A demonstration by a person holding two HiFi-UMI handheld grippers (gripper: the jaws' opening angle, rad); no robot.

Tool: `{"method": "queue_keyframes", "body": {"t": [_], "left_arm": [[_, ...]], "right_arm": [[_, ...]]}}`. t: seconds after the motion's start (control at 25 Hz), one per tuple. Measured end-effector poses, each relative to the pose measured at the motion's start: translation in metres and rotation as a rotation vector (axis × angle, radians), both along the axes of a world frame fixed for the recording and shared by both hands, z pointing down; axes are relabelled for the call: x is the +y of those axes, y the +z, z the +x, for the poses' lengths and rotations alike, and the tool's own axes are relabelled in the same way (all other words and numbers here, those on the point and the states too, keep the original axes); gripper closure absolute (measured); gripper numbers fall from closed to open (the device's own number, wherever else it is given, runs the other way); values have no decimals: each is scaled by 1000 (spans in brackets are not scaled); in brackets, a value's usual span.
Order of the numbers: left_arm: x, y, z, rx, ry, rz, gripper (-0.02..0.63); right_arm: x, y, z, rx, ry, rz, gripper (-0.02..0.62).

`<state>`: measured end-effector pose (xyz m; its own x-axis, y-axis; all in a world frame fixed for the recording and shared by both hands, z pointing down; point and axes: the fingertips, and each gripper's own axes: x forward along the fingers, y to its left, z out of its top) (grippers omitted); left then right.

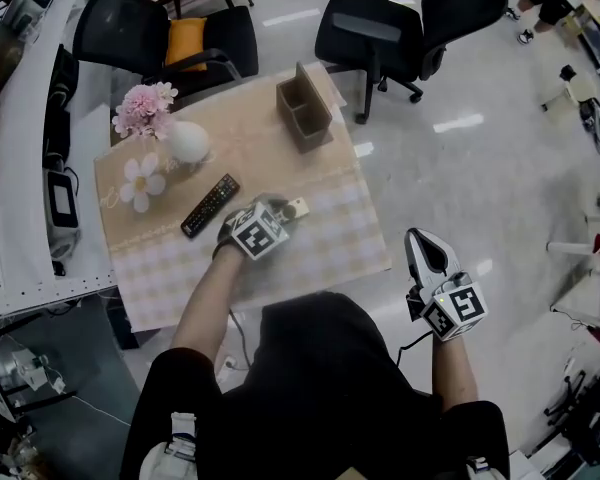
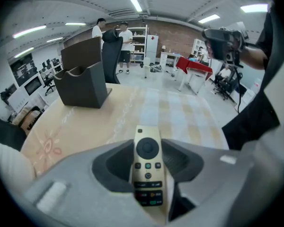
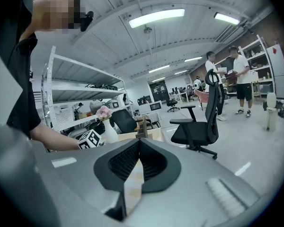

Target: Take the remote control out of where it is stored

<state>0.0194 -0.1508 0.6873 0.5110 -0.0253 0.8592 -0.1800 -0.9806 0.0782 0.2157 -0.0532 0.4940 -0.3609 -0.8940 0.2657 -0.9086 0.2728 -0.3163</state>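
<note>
My left gripper (image 1: pixel 278 216) clamps the pale remote control (image 2: pixel 147 164) above the near table (image 1: pixel 330 243), clear of the far holder (image 1: pixel 303 106), right gripper (image 1: pixel 427 251) closed empty; gripped only by its narrow edges, it could pivot and drop.

Head view, centre: the left tongs (image 1: pixel 278 214) hide all of the gold remote (image 1: pixel 298 207) but its tip. Left gripper view, bottom: its lower end vanishes behind the tongs, and the button print is blurred.
</note>
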Motion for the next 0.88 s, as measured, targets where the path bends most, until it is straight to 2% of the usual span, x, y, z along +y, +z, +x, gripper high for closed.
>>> {"method": "queue_keyframes", "body": {"t": [0.32, 0.48, 0.56, 0.88], "left_arm": [[0, 1, 0, -16, 10, -15, 419], [2, -5, 2, 7, 12, -4, 381], [1, -16, 3, 35, -7, 6, 379], [-17, -71, -3, 209, -174, 69, 392]], "right_arm": [[-3, -2, -2, 17, -10, 9, 589], [-5, -4, -6, 18, -18, 7, 591], [-7, -7, -11, 20, -34, 16, 591], [-12, -21, -26, 30, -107, 55, 591]]}}
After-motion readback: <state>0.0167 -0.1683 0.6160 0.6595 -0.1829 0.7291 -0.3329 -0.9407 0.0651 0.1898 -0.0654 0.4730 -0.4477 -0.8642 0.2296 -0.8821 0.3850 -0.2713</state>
